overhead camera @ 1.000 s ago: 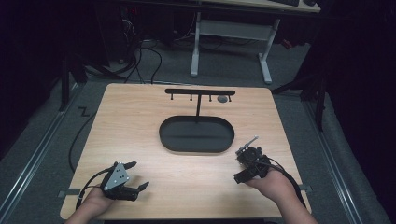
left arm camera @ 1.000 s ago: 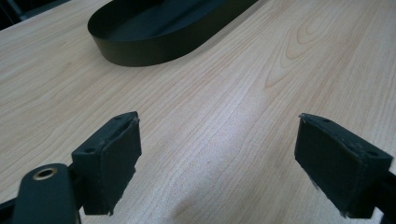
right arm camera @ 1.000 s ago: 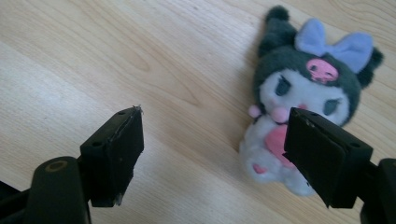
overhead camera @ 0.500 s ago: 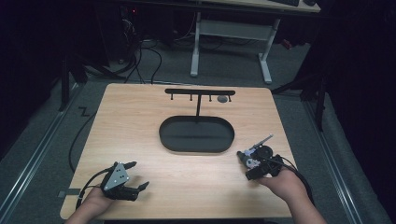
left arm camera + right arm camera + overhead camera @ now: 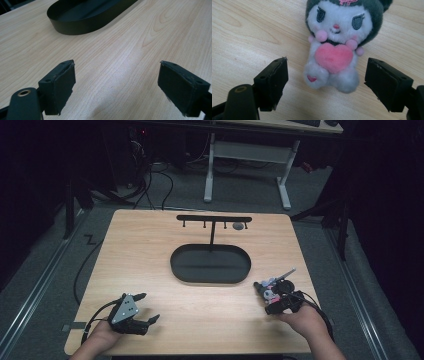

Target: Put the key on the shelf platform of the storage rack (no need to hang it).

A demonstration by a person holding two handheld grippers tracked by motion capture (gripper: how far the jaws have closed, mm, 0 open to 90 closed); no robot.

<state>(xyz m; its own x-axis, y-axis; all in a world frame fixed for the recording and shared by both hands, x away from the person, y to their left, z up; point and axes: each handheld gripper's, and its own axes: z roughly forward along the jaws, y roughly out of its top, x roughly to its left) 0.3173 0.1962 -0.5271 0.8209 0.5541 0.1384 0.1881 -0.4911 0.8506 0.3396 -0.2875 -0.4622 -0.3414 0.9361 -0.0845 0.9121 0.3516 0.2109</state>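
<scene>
A small plush toy [image 5: 335,42] lies face up on the wooden table [image 5: 150,255]; it is white with a dark hood and holds a pink heart. My right gripper [image 5: 328,72] is open, a jaw on each side of the toy's lower body, neither touching it. In the high view the plush toy [image 5: 266,289] sits at the front right, just ahead of the right gripper [image 5: 274,296]. At the front left, my left gripper [image 5: 148,307] rests open and empty. Seen from the left gripper [image 5: 116,77], bare wood lies between its jaws.
A black oval tray [image 5: 175,270] sits mid-table, and the tray [image 5: 75,27] is also ahead in the left gripper view. Behind it stands a black T-shaped rack [image 5: 214,218] with hooks, a small grey object [image 5: 238,226] hanging on one. Desk legs and cables lie beyond the far edge.
My right hand and gripper have shifted to the right along the front of the table. The left gripper has stayed where it was.
</scene>
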